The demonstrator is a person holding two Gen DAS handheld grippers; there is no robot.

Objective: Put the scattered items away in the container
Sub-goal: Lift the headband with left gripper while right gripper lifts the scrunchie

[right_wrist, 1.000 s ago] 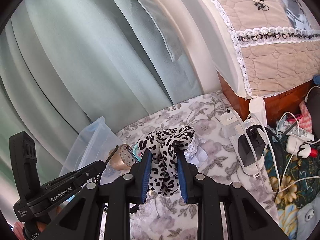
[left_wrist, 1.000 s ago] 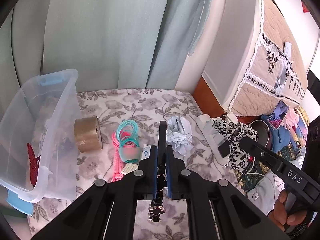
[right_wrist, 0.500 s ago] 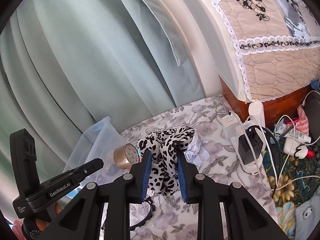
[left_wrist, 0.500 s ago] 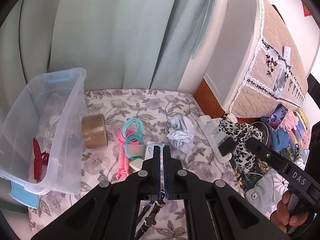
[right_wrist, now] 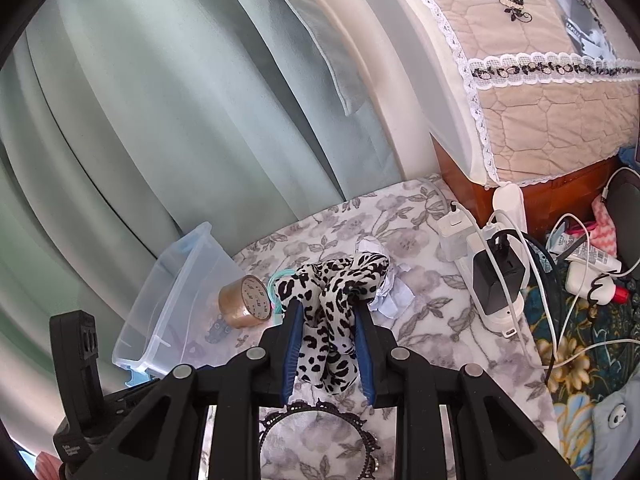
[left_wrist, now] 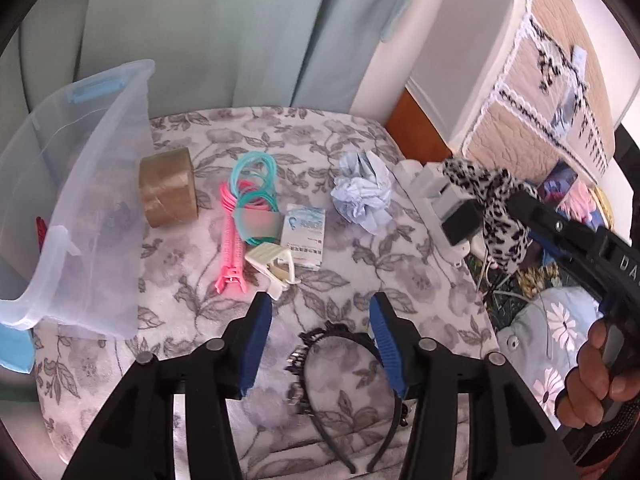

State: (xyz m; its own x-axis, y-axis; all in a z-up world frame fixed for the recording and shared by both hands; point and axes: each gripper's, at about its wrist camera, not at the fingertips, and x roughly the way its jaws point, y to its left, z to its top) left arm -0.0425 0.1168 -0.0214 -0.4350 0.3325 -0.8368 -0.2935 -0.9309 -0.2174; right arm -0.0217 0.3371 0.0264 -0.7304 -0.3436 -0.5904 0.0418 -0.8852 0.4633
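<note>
Dropped black lacy headband lying flat, leopard-print scrunchie gripped

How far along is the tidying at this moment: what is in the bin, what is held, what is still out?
Done: only a red clip shows inside the clear plastic bin.

In hand: the right gripper is shut on a leopard-print fabric scrunchie. The left gripper, jaws just opened, holds nothing; a black lace headband lies beneath it.

Left: brown tape roll, pink and teal hair ties, cream clip, small packet, crumpled paper.
</note>
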